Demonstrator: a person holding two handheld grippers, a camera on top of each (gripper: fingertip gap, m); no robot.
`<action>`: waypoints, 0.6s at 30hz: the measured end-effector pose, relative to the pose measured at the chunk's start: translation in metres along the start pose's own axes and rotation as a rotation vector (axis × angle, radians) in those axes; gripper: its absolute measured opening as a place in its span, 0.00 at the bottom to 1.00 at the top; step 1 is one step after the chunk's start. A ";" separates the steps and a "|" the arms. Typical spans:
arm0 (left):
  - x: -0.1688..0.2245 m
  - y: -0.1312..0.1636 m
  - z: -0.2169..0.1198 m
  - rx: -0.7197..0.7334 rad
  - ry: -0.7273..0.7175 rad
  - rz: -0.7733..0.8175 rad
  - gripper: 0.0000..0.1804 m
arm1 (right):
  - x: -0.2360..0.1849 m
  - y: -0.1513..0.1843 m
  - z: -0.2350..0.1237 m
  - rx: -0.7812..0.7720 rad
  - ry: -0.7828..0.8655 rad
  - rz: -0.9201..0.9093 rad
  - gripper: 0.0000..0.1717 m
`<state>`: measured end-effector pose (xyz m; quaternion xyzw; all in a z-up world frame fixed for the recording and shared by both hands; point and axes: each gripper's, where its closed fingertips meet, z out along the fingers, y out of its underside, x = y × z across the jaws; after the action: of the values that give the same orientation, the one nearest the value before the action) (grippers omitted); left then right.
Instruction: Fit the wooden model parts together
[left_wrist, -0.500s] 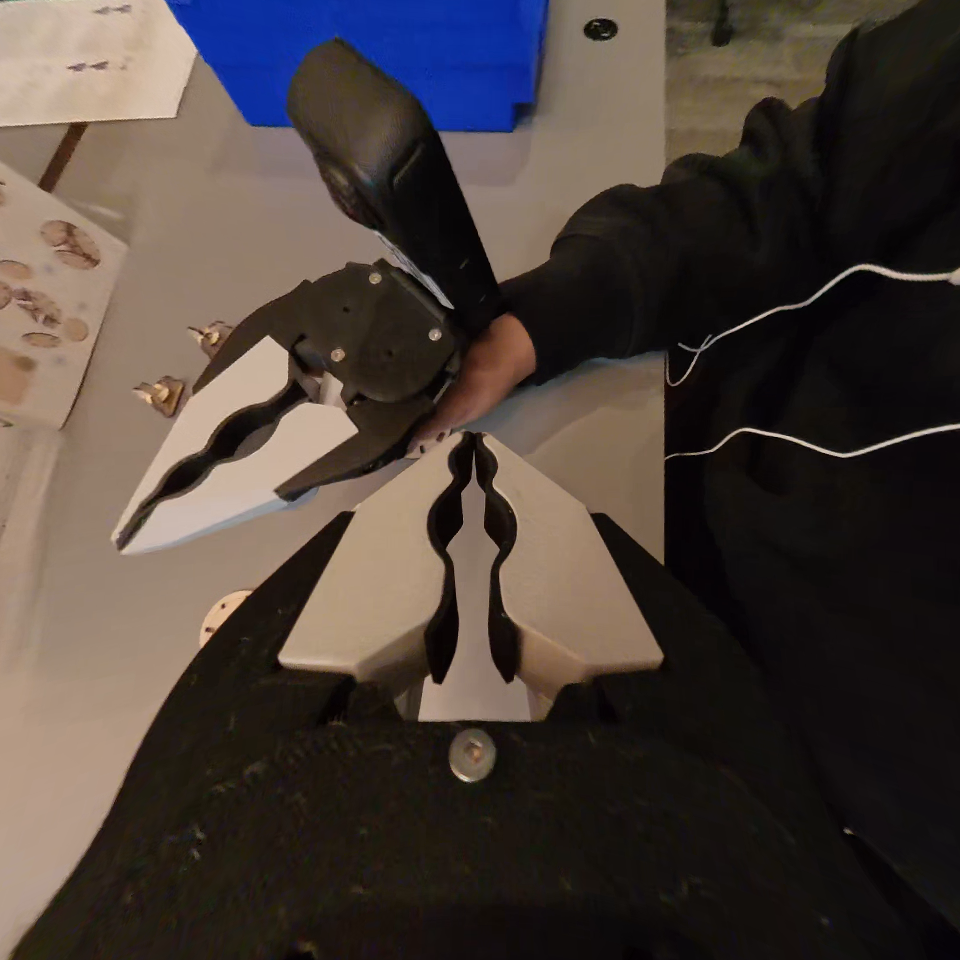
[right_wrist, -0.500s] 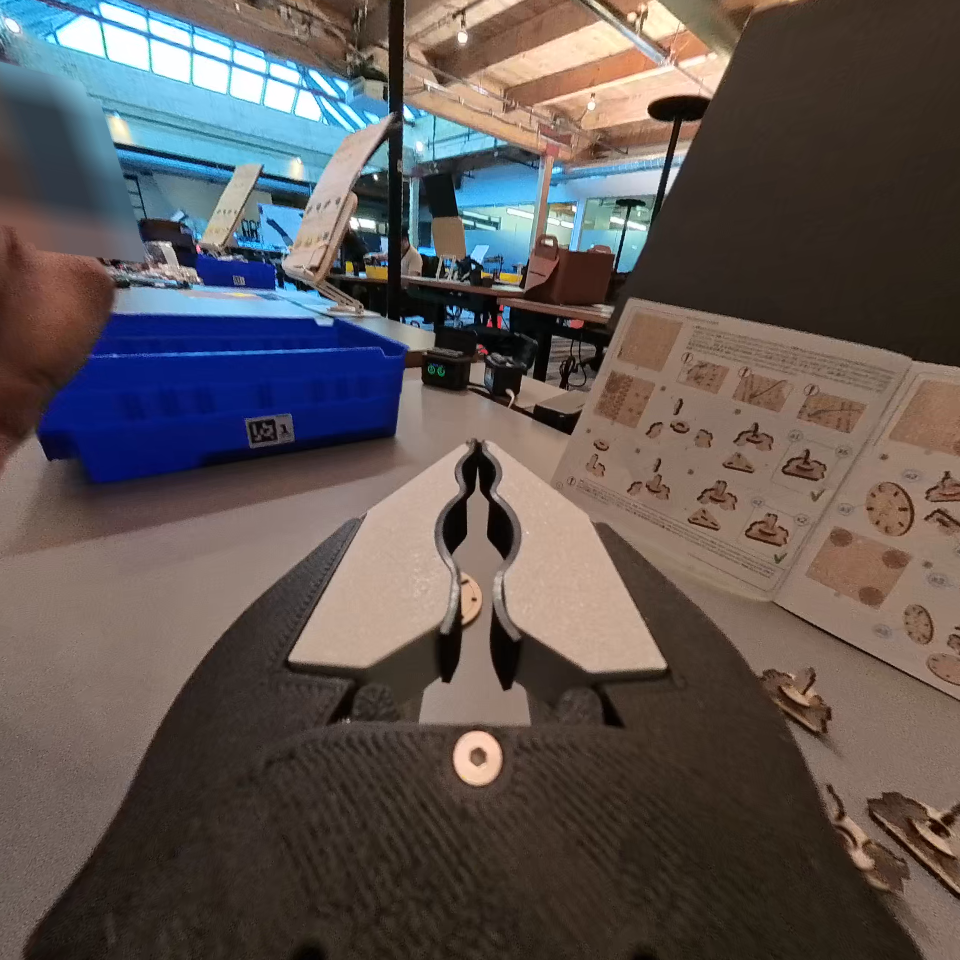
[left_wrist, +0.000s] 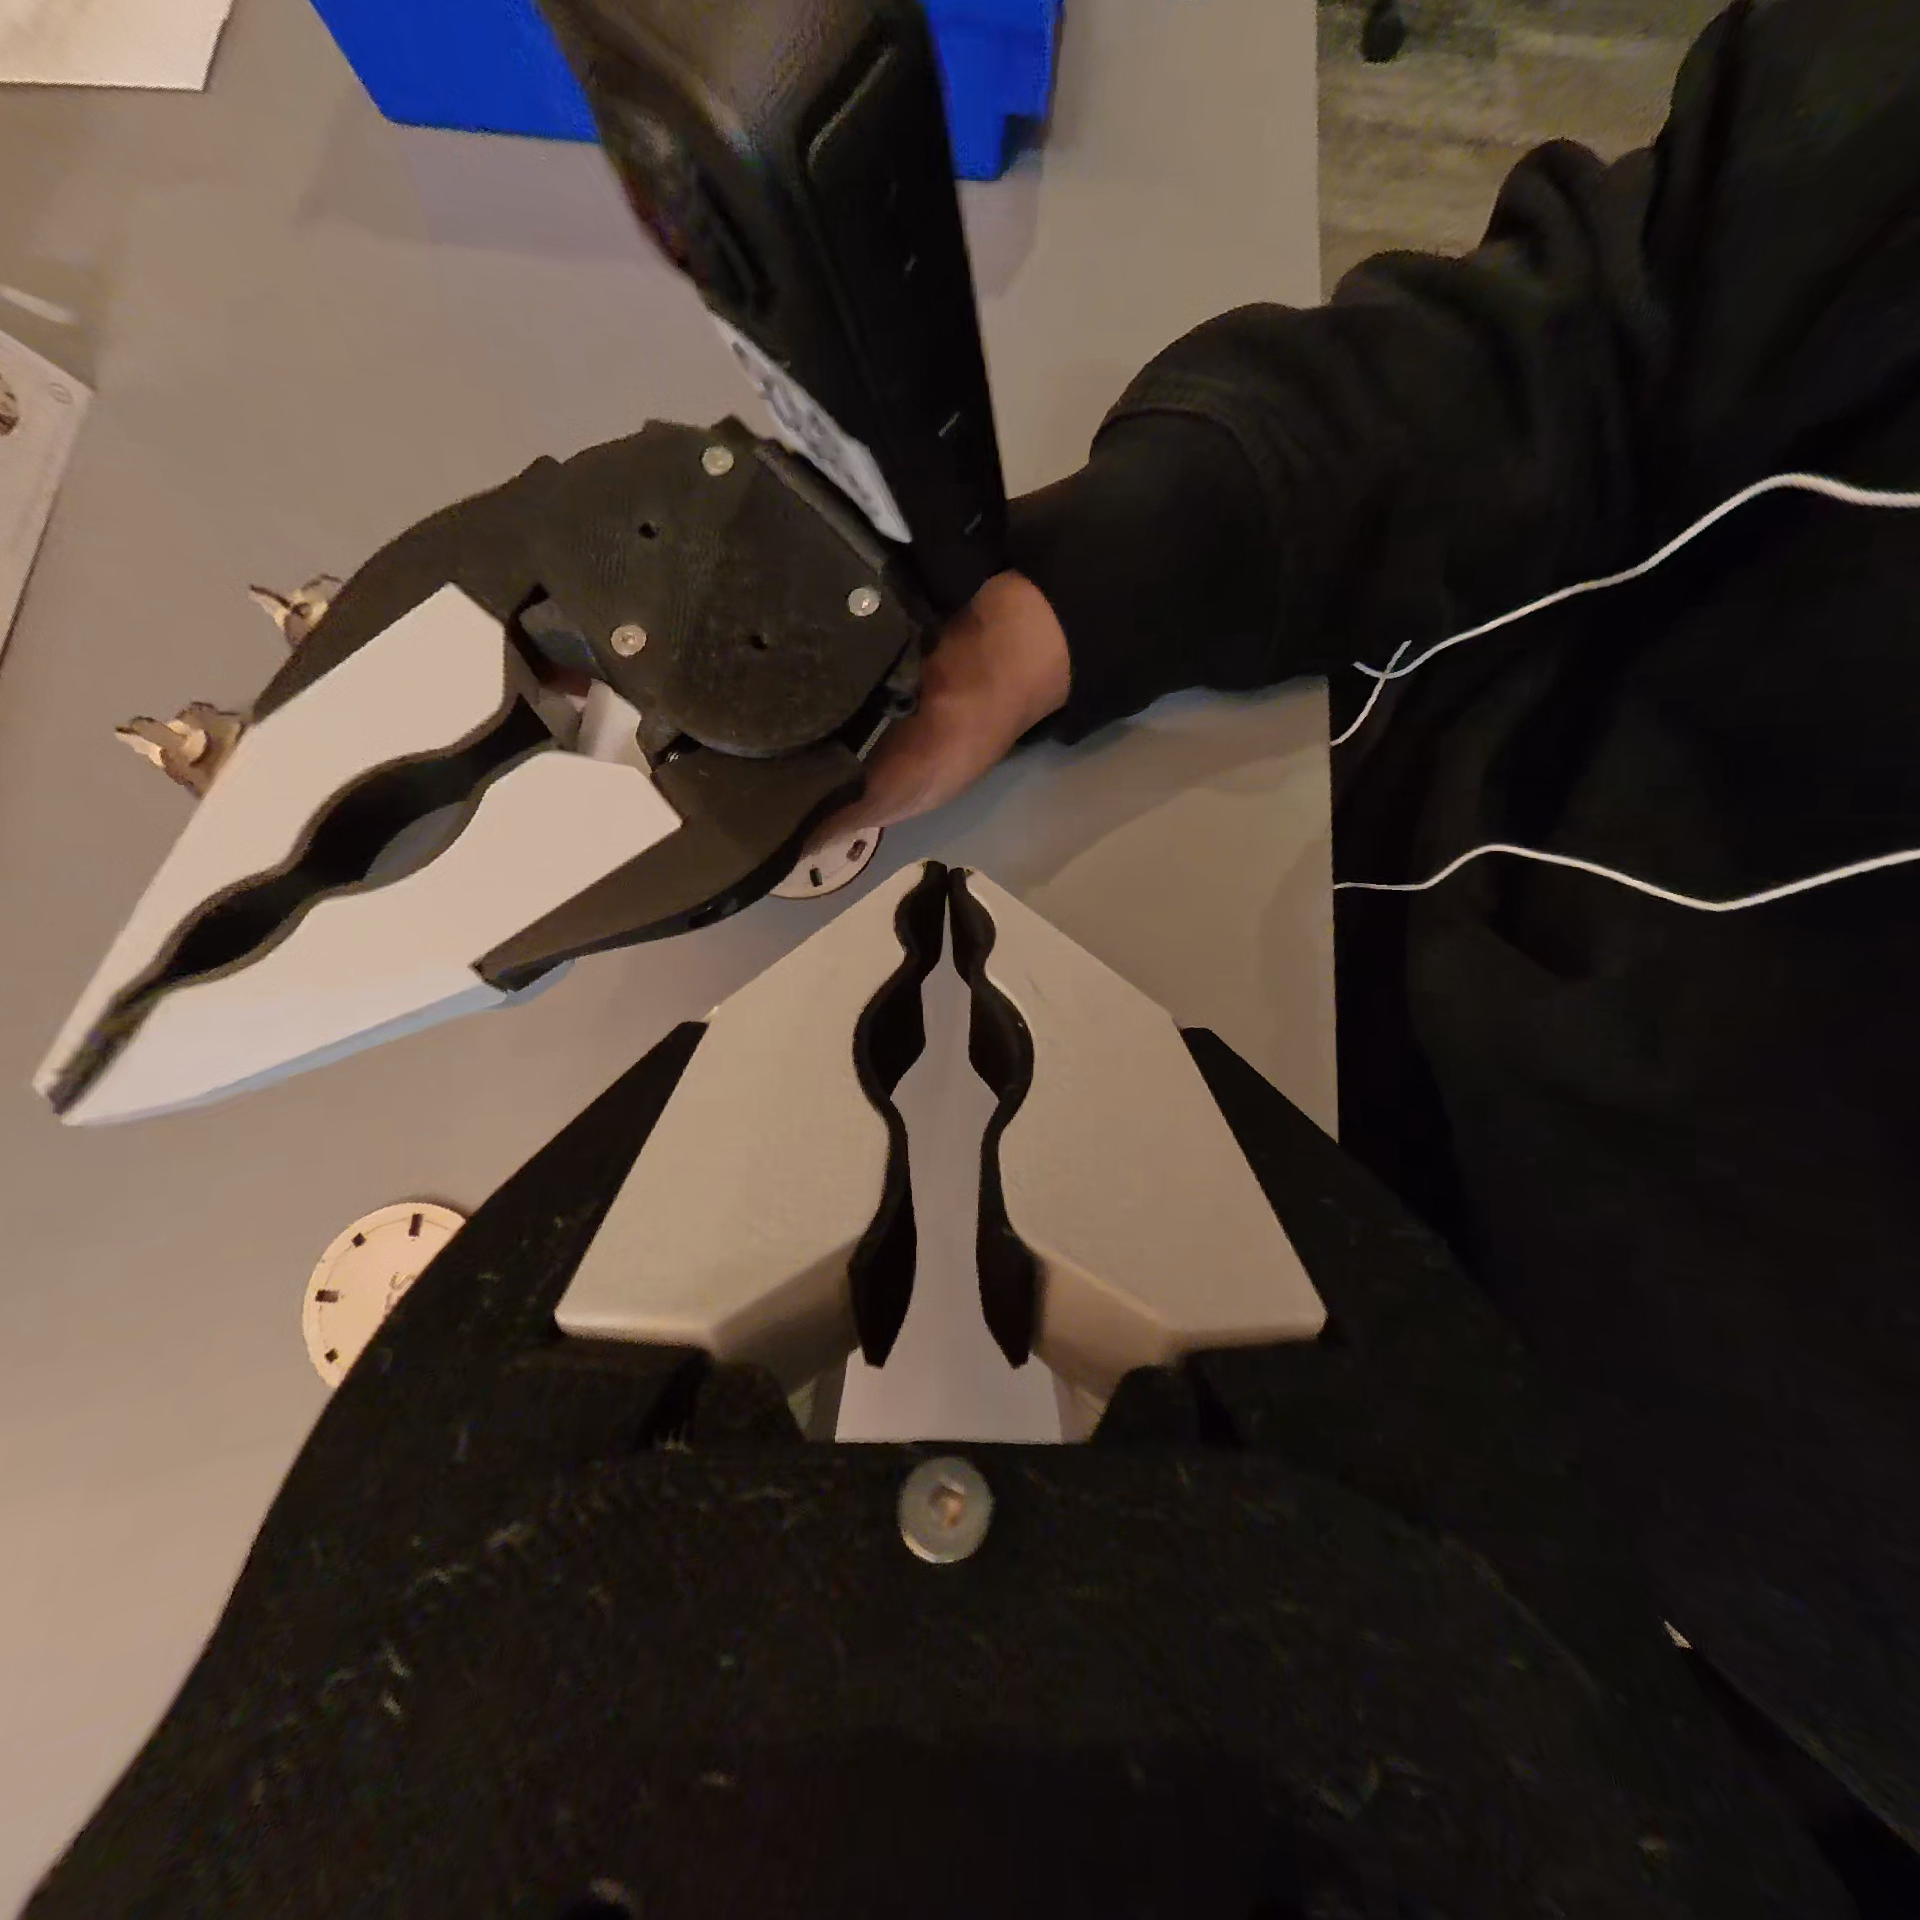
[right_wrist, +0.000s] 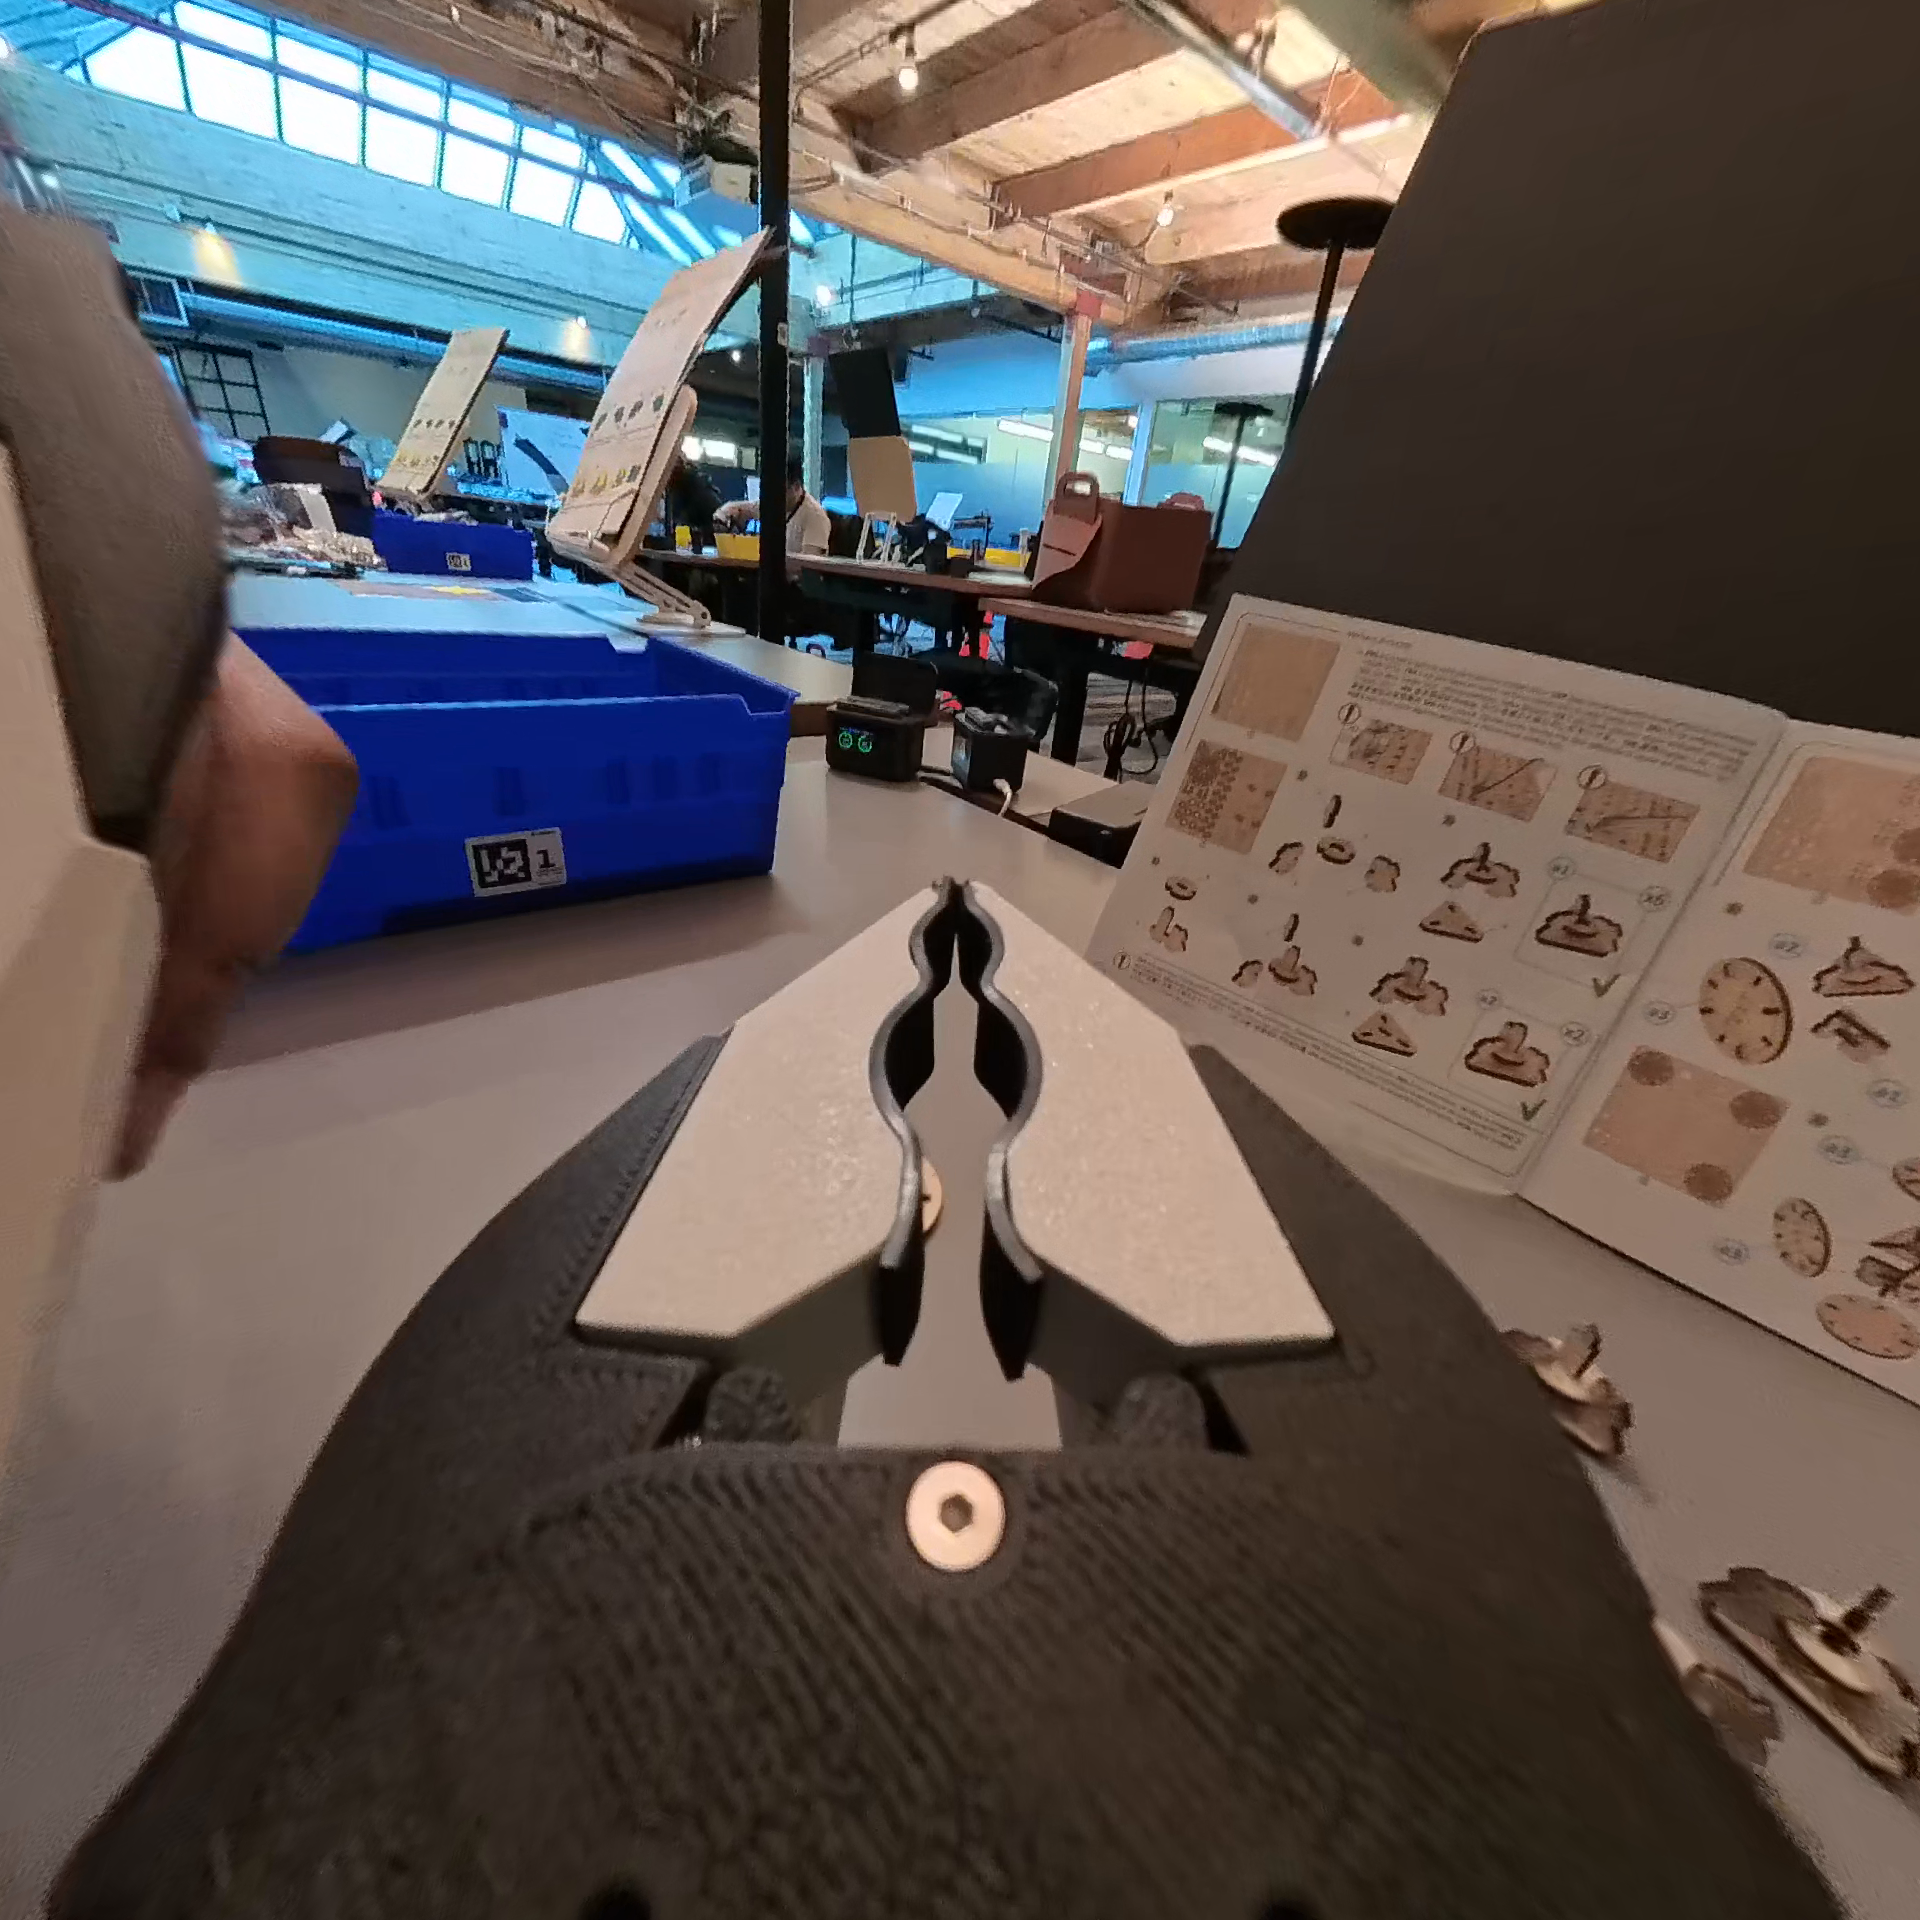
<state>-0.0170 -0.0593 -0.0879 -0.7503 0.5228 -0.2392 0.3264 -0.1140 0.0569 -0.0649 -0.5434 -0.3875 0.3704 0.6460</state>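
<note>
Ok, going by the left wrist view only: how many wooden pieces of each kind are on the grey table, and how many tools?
Round pale wooden discs with small slots: 2
Small brown wooden assemblies with upright pegs: 2
Two-finger tools, both shut, left tool and right tool: 2
Total: 6

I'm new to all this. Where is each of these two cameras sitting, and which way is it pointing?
Left wrist view: sits on the left gripper, looking down at the table; shows its shut fingers, the right gripper, the hand holding it, a black sleeve.
Right wrist view: sits on the right gripper, looking level across the table at a booklet and the hall; shows its shut fingers and a hand.
Both show: the blue bin, small wooden pieces.
</note>
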 end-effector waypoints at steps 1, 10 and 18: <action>-0.001 0.002 0.001 -0.001 0.003 -0.006 0.00 | 0.001 -0.005 -0.002 0.020 0.006 -0.001 0.00; -0.028 0.014 0.017 0.018 0.001 -0.106 0.01 | 0.054 -0.026 -0.029 0.074 0.141 0.000 0.00; -0.064 0.029 0.048 0.056 -0.031 -0.274 0.02 | 0.078 -0.033 -0.046 0.062 0.209 -0.063 0.00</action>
<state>-0.0234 0.0057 -0.1431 -0.8088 0.4034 -0.2843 0.3198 -0.0373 0.1029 -0.0294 -0.5464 -0.3234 0.3032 0.7106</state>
